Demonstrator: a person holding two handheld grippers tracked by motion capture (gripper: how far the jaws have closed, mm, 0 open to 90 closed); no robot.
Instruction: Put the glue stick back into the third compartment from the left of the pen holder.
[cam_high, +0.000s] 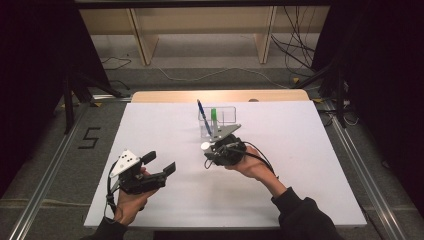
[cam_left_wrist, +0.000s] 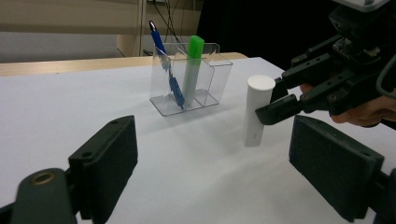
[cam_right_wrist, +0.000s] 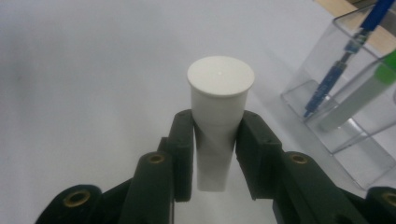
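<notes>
A white capped tube (cam_right_wrist: 219, 93) stands upright between the jaws of my right gripper (cam_right_wrist: 215, 149), which is shut on its lower half. In the high view the right gripper (cam_high: 210, 150) holds the tube (cam_high: 205, 146) just in front of a clear plastic holder (cam_high: 225, 117). In the holder a blue pen (cam_high: 201, 112) leans beside a green-capped marker (cam_high: 213, 116). My left gripper (cam_high: 161, 162) rests at the table's front left, open with nothing between its jaws. From the left gripper (cam_left_wrist: 215, 163) view, the tube (cam_left_wrist: 256, 112) hangs with its base close to the table.
The white table top (cam_high: 150, 125) ends in a wooden strip (cam_high: 165, 96) at the back. Cables and shelf legs lie on the floor beyond it. A metal rail (cam_high: 45, 185) runs along the left side, with dark curtains on both sides.
</notes>
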